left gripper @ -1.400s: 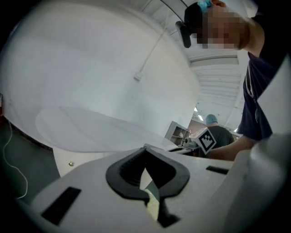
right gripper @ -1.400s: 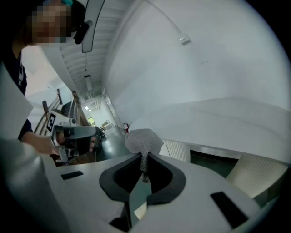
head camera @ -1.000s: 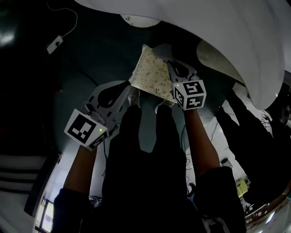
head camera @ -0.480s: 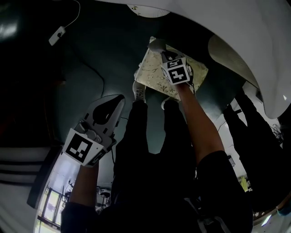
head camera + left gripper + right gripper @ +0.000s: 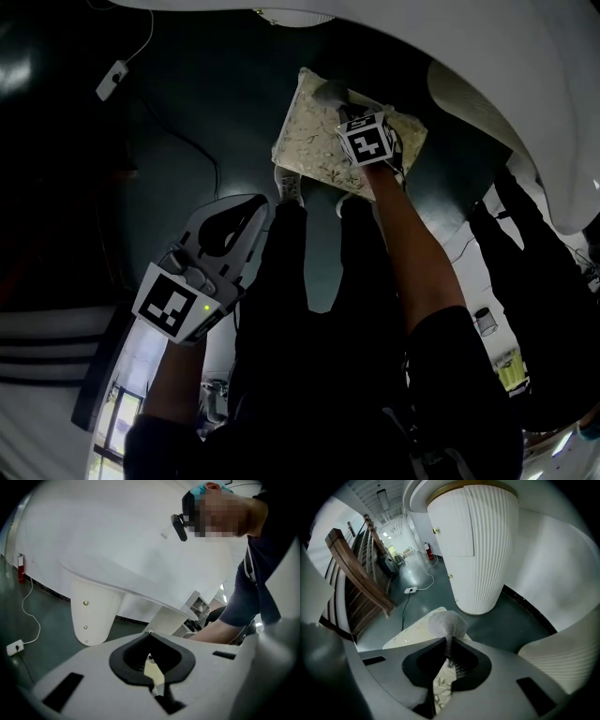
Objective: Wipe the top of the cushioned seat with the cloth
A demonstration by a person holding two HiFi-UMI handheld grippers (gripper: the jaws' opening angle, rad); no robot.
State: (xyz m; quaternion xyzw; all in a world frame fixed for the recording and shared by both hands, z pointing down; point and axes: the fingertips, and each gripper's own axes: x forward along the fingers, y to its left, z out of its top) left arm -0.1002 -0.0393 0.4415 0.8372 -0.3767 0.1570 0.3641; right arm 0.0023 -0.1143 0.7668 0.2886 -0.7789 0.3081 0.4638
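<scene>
The cushioned seat (image 5: 314,141) is a square cream pad with a leaf pattern, low over the dark floor ahead of my feet. My right gripper (image 5: 337,101) reaches over its middle, shut on a grey mesh cloth (image 5: 327,91) that rests on the seat's far part. In the right gripper view the cloth (image 5: 447,622) bunches out beyond the closed jaws of the right gripper (image 5: 446,641), above the seat (image 5: 415,631). My left gripper (image 5: 253,202) hangs shut and empty, left of the seat and nearer me. In the left gripper view its jaws (image 5: 150,635) hold nothing.
A white ribbed pedestal (image 5: 473,545) stands just beyond the seat, under a white tabletop (image 5: 525,56). A power strip (image 5: 111,81) with its cable lies on the floor at far left. A wooden frame (image 5: 356,578) is to the left. My shoe (image 5: 289,187) touches the seat's near edge.
My right gripper has moved forward over the seat with the cloth. My left gripper has drawn back from the seat's left edge toward me.
</scene>
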